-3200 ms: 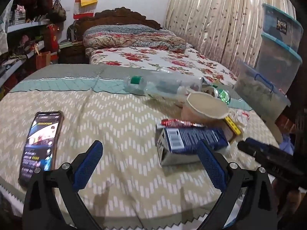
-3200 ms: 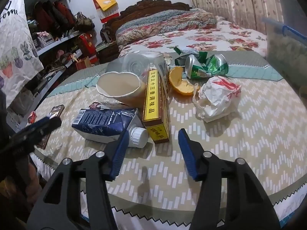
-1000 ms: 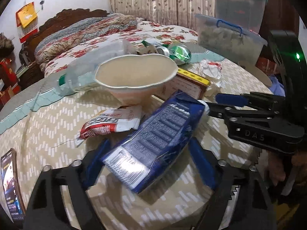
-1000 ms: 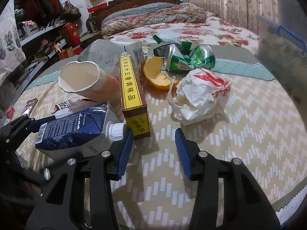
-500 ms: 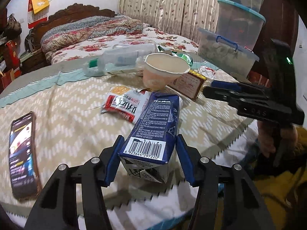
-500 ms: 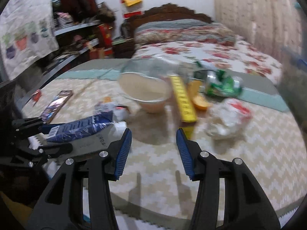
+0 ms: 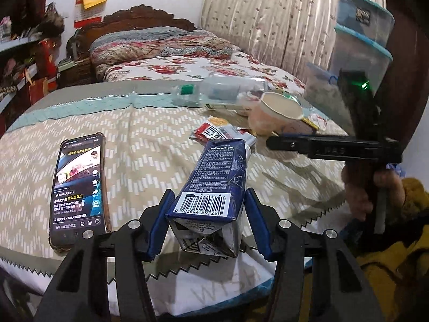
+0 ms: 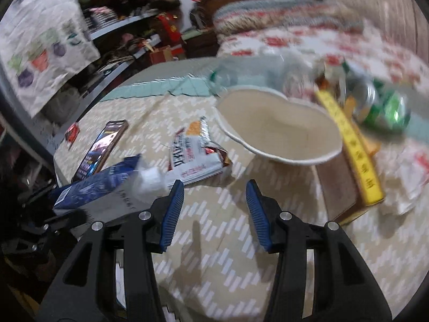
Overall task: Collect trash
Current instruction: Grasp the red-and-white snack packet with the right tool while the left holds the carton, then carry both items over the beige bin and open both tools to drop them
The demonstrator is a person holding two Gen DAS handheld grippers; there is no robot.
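Observation:
My left gripper (image 7: 206, 214) is shut on a blue milk carton (image 7: 217, 182), barcode end toward the camera, held just over the table's front edge. The carton's white cap (image 8: 150, 177) shows in the right wrist view. My right gripper (image 8: 214, 196) is open and empty over the chevron tablecloth (image 8: 214, 241); in the left wrist view its fingers (image 7: 278, 141) point left beside the trash pile. Ahead of it lie a red-and-white snack wrapper (image 8: 193, 155) and a tipped paper cup (image 8: 278, 128). Further trash: a yellow box (image 8: 359, 158), a crushed green can (image 8: 383, 107), a clear plastic bottle (image 7: 219, 91), crumpled white paper (image 8: 413, 177).
A lit phone (image 7: 77, 185) lies on the cloth left of the carton. A hand (image 7: 370, 187) in a yellow sleeve holds the right gripper. Stacked plastic storage bins (image 7: 359, 40) stand at the right, a bed (image 7: 187, 64) lies behind the table, and cluttered shelves (image 8: 107, 26) are on the left.
The left gripper closed on the blue carton and drew it back from the pile to the table's front edge. The right gripper swung left, from the yellow box toward the cup and wrapper.

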